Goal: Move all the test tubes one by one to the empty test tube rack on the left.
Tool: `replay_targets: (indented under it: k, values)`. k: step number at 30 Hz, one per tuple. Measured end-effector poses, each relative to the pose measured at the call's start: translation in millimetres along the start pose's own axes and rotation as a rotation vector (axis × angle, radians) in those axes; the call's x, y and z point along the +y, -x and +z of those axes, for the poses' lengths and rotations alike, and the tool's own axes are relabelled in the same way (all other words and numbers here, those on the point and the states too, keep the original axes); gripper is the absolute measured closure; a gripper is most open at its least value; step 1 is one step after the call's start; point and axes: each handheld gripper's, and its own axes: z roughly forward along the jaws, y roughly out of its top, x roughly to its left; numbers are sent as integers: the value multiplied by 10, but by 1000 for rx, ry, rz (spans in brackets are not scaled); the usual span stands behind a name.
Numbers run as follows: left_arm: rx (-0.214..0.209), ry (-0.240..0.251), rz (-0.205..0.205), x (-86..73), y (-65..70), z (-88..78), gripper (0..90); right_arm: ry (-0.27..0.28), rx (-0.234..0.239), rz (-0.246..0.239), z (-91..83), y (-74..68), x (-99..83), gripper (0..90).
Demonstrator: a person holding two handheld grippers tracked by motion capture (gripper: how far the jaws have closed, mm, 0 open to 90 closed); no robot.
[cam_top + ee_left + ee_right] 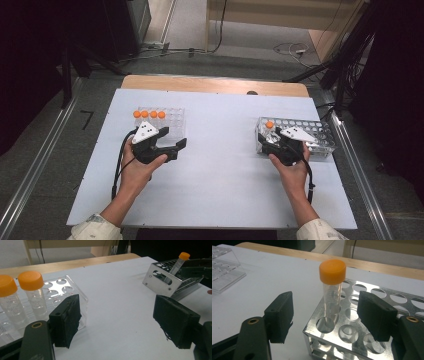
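A metal rack [320,135] stands at the right of the white table, with one orange-capped clear tube [270,124] upright in its near-left corner hole. My right gripper [274,136] is at that corner. In the right gripper view its jaws [327,315] stand open on either side of the tube [332,272], with a gap on both sides. A clear plastic rack [170,120] at the left holds several orange-capped tubes [149,114]. My left gripper [173,137] hovers just in front of it, open and empty [120,315], its left pad close to the rack's wall [57,287].
A bare white board lies between the two racks. The table's wooden edge [215,84] runs along the far side. Cables and dark stands sit on the floor beyond. A metal rail [350,150] runs close by the table's right side.
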Motion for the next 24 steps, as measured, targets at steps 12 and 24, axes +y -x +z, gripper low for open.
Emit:
replay_targets:
  k: [12, 24]
  values:
    - [-3, -10, 5, -21, 11, 28, 235, -1, -2, 11, 122, 76, -11, 422]
    - [-7, -14, 5, -34, 16, 37, 235, 4, 4, 0, 147, 79, 0, 573]
